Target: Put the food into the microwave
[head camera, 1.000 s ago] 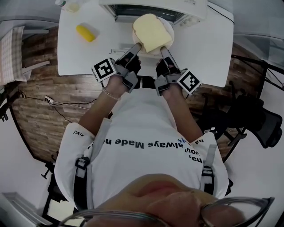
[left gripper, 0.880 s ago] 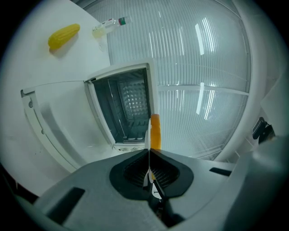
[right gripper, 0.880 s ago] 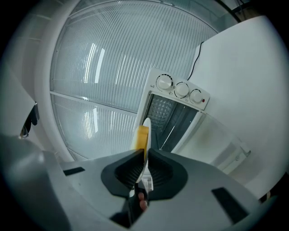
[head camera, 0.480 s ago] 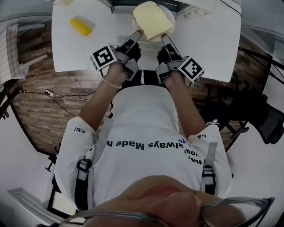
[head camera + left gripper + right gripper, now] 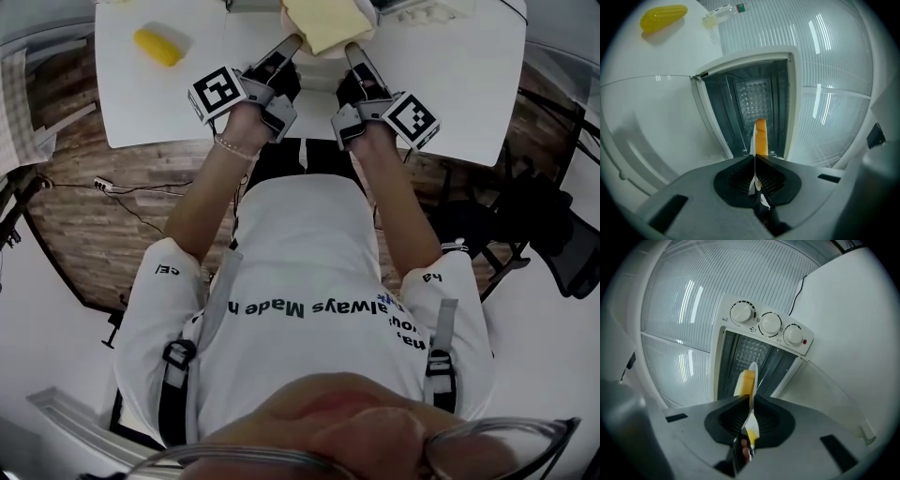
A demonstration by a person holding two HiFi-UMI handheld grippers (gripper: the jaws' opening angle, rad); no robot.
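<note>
- So, a slice of bread [image 5: 323,23] is carried on a white plate [image 5: 753,369], which is held just in front of the open microwave [image 5: 757,93].
- The left gripper [image 5: 754,157] is clamped tight on one plate rim, and the right gripper [image 5: 749,401] on the opposite rim.
- In the head view, plate and bread are cut off at the top edge.
- A yellow corn-like piece [image 5: 157,47] is seen on the white table [image 5: 450,84], well apart.
</note>
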